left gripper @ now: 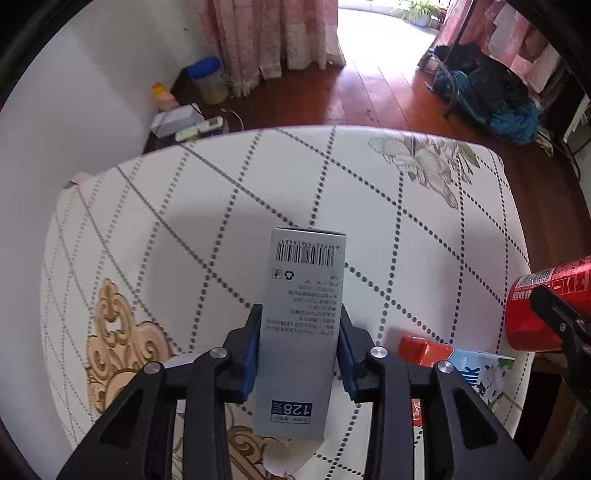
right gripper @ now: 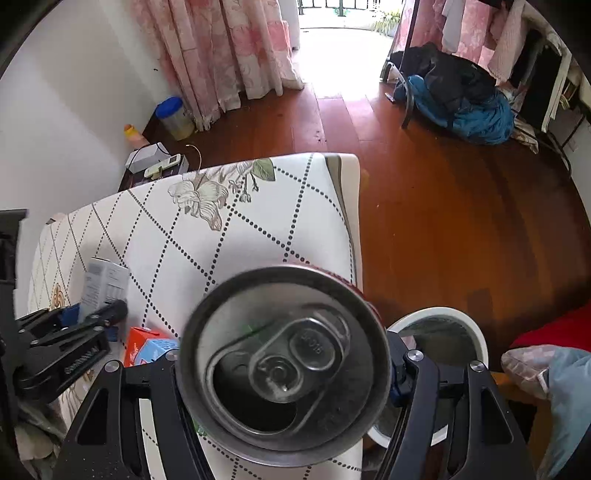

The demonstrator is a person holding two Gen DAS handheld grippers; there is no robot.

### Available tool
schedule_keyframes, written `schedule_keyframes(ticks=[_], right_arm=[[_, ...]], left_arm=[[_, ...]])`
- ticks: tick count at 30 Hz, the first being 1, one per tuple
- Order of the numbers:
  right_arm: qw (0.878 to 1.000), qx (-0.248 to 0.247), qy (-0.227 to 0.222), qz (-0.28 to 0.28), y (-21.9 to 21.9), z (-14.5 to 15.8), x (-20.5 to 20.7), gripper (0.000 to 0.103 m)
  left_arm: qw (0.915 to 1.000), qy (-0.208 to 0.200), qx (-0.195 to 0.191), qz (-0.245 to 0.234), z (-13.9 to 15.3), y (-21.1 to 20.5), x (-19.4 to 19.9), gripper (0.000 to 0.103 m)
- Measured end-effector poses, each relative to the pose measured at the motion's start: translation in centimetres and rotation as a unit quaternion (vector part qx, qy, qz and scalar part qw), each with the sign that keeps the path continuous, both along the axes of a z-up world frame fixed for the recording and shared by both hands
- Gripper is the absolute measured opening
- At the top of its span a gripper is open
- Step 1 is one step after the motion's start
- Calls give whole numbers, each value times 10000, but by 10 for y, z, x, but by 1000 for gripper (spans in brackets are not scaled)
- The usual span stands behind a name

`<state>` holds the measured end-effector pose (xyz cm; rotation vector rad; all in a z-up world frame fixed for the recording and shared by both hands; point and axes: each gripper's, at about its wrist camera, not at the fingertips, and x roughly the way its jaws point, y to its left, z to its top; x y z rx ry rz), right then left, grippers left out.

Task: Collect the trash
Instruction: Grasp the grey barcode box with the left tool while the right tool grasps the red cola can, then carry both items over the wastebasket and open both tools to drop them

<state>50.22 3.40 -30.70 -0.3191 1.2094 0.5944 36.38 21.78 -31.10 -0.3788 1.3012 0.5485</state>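
Both grippers clamped, left (left gripper: 300, 345) w/ box (left gripper: 303, 332), right (right gripper: 284, 373) w/ can (right gripper: 280, 362), over tablecloth (left gripper: 207, 206).

White wall (left gripper: 74, 92), pink curtains (left gripper: 273, 37), wooden floor (right gripper: 443, 221), bright doorway (left gripper: 384, 33)

Left wrist view peering steeply down along its fingers, close over the table (left gripper: 207, 206), right wrist view likewise, nearer the table's edge, both sharing tablecloth, box (left gripper: 303, 332), can (right gripper: 284, 362), floor beyond
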Motion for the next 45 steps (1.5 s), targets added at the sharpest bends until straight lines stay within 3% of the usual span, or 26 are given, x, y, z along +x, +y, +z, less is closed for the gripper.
schedule_keyframes(ticks=[6, 14, 23, 28, 31, 35, 40, 45], right_arm=[[9997, 207, -144, 52, -5, 10, -11, 69], [9970, 571, -524, 69, -34, 60, -38, 69], [9906, 998, -864, -368, -129, 134, -50, 69], [9866, 1077, -968, -750, -197, 152, -43, 69], [9856, 965, -990, -971, -240, 148, -35, 69], [9861, 708, -743, -1310, -295, 120, -18, 69], [9860, 391, -357, -1582, -343, 70, 7, 69], [9836, 361, 265, -1746, -366, 11, 31, 69]], left_arm=[[9978, -443, 440, 213, 42, -3, -20, 32], [9922, -1062, 608, 255, 102, -35, -52, 32], [9840, -1712, 464, -173, 161, -109, -65, 32], [9782, -1991, 176, -568, 179, -164, -50, 32], [9761, -2027, -13, -785, 175, -196, -34, 32], [9763, -1843, -477, -1034, 146, -233, 0, 32], [9767, -1349, -1118, -1240, 88, -267, 48, 32], [9725, -893, -1721, -1292, 35, -273, 87, 32]])
